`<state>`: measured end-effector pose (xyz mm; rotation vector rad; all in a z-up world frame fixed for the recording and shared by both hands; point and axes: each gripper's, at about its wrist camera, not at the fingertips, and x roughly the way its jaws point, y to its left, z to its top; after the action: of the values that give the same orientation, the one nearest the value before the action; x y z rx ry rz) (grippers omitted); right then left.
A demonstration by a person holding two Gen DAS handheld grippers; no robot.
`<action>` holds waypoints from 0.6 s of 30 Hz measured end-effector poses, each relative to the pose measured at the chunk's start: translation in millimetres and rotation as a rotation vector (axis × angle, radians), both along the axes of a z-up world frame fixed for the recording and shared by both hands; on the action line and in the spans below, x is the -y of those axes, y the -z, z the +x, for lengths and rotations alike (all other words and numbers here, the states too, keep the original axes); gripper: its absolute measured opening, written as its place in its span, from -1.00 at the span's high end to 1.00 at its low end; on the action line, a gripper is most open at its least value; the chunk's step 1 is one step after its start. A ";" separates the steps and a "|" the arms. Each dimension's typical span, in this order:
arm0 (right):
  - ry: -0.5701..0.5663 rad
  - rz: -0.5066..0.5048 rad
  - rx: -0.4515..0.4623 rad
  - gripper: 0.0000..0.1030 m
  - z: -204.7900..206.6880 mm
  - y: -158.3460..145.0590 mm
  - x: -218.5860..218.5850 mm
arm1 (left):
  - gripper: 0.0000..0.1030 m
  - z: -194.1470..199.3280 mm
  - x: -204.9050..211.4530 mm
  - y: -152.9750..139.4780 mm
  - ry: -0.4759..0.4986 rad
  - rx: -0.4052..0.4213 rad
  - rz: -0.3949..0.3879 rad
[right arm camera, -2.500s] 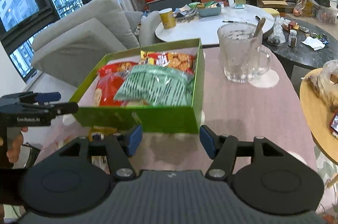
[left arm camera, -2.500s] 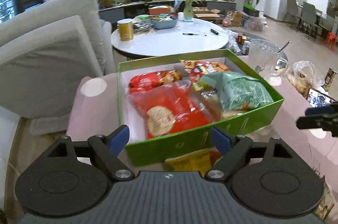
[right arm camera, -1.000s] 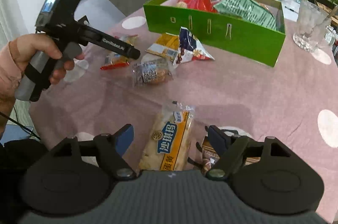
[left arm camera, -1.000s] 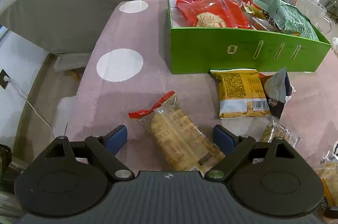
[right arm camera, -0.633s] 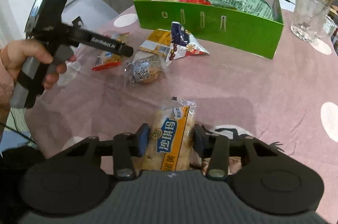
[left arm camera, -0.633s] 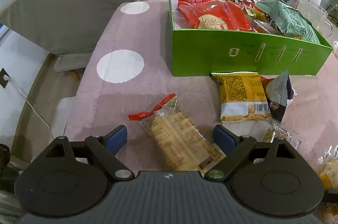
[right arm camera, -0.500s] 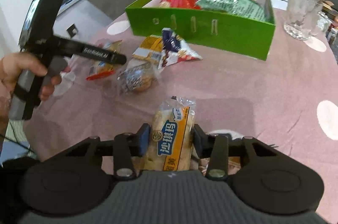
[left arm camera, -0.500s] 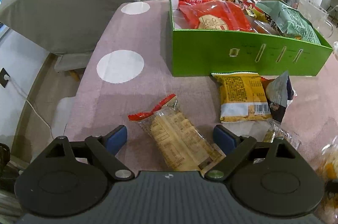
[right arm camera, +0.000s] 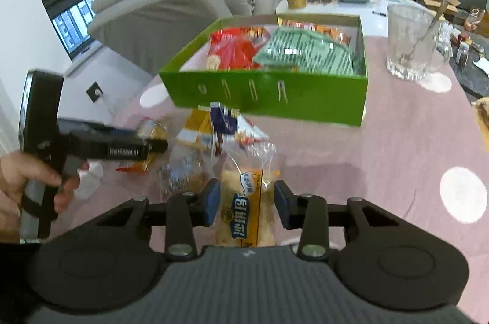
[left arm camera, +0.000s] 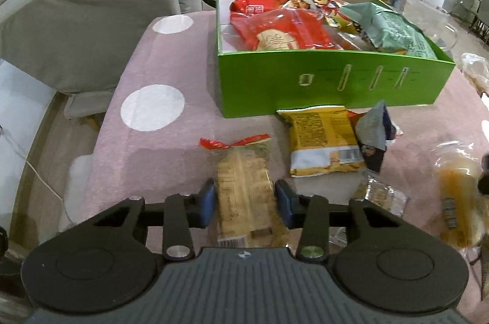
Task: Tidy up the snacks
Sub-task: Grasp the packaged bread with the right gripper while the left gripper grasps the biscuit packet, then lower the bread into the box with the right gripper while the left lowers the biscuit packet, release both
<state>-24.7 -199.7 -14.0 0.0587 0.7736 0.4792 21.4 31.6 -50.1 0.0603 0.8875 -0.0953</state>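
From the left wrist we see our left gripper [left arm camera: 245,203] clamped on a clear cracker packet with a red end [left arm camera: 243,183], its blue pads pressing both long sides; the packet's near end runs under the gripper body and is hidden. At the right edge a bread packet [left arm camera: 458,195] is blurred and partly cut off, with only a dark sliver of the other tool beside it. A small clear packet [left arm camera: 382,197] near it is too indistinct to read. The green box [left arm camera: 333,85] stands farther off on the pink dotted tablecloth [left arm camera: 171,140] and holds red bags [left arm camera: 281,27] on its left and a pale green bag [left arm camera: 394,32] on its right. A yellow packet [left arm camera: 324,140] and a dark blue packet [left arm camera: 374,137] lie just in front of the box. A second ago these fingers stood wide around the cracker packet, which lay askew; now it lies straight between them.

From the right wrist, our right gripper [right arm camera: 247,203] holds the bread packet [right arm camera: 249,201] between its pads while the jaws are closing; the packet's near end is hidden by the gripper body. The loose snacks beyond are smeared by motion. On the left, a hand [right arm camera: 27,183] grips the left tool's handle. A glass mug [right arm camera: 409,46] stands right of the box [right arm camera: 275,91]. Compared with a second ago, the bread packet is off the cloth.
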 end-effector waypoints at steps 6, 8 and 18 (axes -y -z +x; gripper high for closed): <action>-0.001 -0.002 0.033 -0.36 12.0 -10.0 -4.0 | 0.31 -5.4 1.2 -5.2 0.017 0.019 0.019; 0.008 -0.021 0.037 -0.44 11.3 -7.8 -5.8 | 0.31 -6.9 -0.2 -7.0 0.014 0.023 0.015; -0.037 -0.164 -0.063 -0.49 18.5 32.0 -29.1 | 0.31 -8.5 0.1 -8.8 0.027 0.025 0.008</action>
<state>-6.3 -170.6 -45.9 -0.0937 0.8746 0.4491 12.9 31.4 -41.3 0.0810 0.8621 -0.1155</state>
